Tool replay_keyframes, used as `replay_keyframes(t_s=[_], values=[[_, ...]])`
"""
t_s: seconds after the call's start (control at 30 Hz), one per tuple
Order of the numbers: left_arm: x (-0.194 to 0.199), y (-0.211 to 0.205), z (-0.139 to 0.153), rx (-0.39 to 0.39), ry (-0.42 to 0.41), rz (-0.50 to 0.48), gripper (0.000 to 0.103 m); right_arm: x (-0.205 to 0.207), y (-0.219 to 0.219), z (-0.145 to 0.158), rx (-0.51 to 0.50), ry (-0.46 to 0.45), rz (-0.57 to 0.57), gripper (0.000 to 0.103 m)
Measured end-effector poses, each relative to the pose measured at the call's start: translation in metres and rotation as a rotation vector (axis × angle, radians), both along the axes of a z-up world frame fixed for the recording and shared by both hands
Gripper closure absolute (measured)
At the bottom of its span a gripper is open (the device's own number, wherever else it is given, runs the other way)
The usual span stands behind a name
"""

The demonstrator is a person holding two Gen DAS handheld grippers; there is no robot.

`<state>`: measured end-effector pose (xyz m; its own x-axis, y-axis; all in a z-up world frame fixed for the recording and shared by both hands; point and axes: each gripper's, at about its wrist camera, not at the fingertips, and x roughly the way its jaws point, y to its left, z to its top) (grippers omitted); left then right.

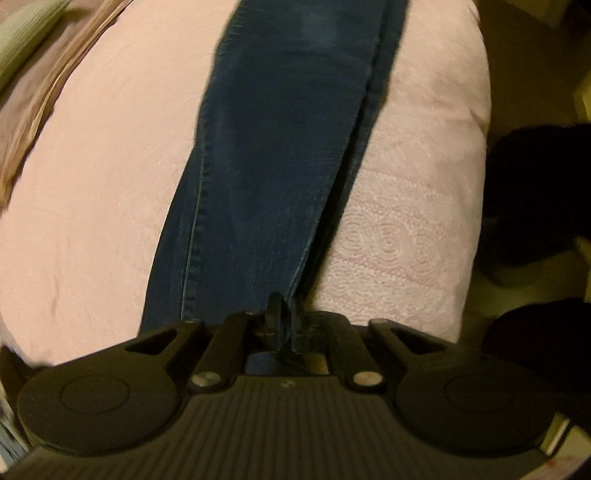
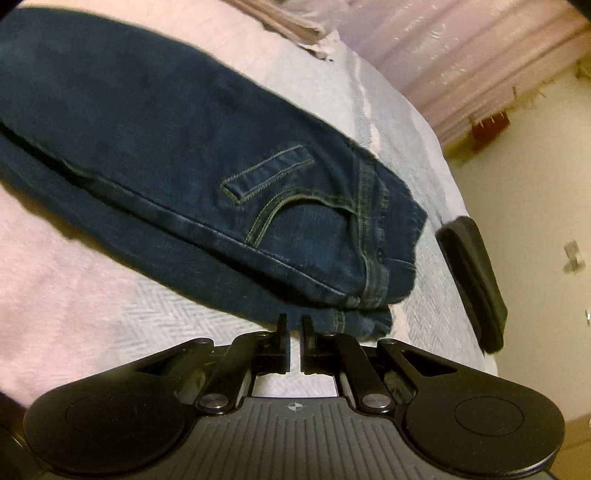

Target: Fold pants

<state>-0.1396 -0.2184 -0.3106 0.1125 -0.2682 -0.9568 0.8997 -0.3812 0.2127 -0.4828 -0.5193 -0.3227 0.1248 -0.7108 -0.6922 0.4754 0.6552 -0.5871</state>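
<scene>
Dark blue jeans (image 1: 277,147) lie lengthwise on a pink bedspread (image 1: 110,166), legs laid one over the other and running away from my left gripper (image 1: 282,314). That gripper points steeply down, its fingers pinched on the near end of the denim. In the right wrist view the jeans (image 2: 166,147) show their waistband and a back pocket, folded double. My right gripper (image 2: 294,328) sits just short of the waistband. Its fingers stand almost together with a thin slit and nothing between them.
A black flat object (image 2: 472,280) rests at the bed's right edge. Folded mauve cloth (image 2: 280,22) lies at the far side, with a curtain (image 2: 461,55) behind it. A green pillow (image 1: 22,33) is at the upper left. Dark shapes (image 1: 535,199) stand off the bed's right side.
</scene>
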Motion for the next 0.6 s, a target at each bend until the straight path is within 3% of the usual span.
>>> replay_keyframes(t_s=[0.03,0.1,0.17,0.37,0.47,0.6], values=[[0.002,0.004,0.004,0.004,0.014,0.018,0.091,0.003,0.003,0.006,0.010,-0.017,-0.005,0.095],[0.007,0.009,0.013,0.005,0.032,0.059,0.090,0.011,0.017,0.018,0.027,-0.074,-0.036,0.058],[0.016,0.015,0.024,-0.014,0.053,0.116,0.087,0.027,0.031,0.029,0.059,-0.137,-0.050,0.044],[0.079,0.020,0.033,-0.121,0.108,0.355,0.078,0.092,0.078,0.043,0.162,-0.237,0.011,0.044],[0.107,0.016,0.019,-0.132,0.085,0.392,0.077,0.139,0.106,0.039,0.203,-0.260,0.125,0.044],[0.137,0.007,-0.013,-0.082,0.134,0.371,0.077,0.200,0.140,0.028,0.237,-0.234,0.326,0.044]])
